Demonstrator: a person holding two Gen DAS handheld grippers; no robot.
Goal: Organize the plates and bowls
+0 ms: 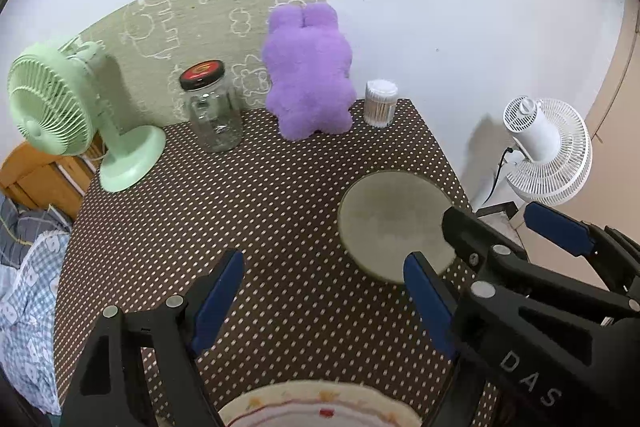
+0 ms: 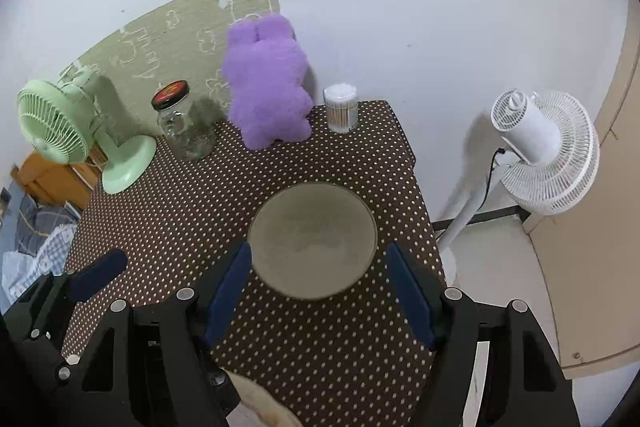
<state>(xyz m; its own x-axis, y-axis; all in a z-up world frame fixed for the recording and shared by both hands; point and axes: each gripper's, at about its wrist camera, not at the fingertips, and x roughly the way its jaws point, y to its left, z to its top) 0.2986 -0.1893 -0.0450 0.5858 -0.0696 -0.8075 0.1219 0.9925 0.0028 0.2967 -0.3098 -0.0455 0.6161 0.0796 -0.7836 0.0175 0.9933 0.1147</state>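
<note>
from my left wrist camera, going left to right: a green fan (image 1: pixel 60 107) stands at the far left corner of the dotted table (image 1: pixel 260 227), then a glass jar (image 1: pixel 212 107) with a dark lid, a purple plush toy (image 1: pixel 308 75) against the wall, and a tub of cotton swabs (image 1: pixel 381 103) at the far right corner. a white fan (image 1: pixel 548 151) stands on the floor off the table's right edge.

my left gripper (image 1: pixel 324 299) hangs above the near part of the table with its blue pads wide apart and nothing between them. just below it, at the bottom edge of that view, i see the rim of a cream plate with red trim (image 1: pixel 320 407), partly cut off.

the grey-green plate (image 1: pixel 394 223) lies flat on the right half of the table, well clear of the things along the wall. in that same view the right gripper (image 1: pixel 492 223) comes in from the right over that plate's near right rim.

from the right wrist camera, the right gripper (image 2: pixel 320 291) has its pads spread apart on either side of the grey-green plate (image 2: pixel 312 239), above its near edge; i cannot tell whether either pad touches it. the cream plate (image 2: pixel 260 403) shows only as a sliver near the bottom.
</note>
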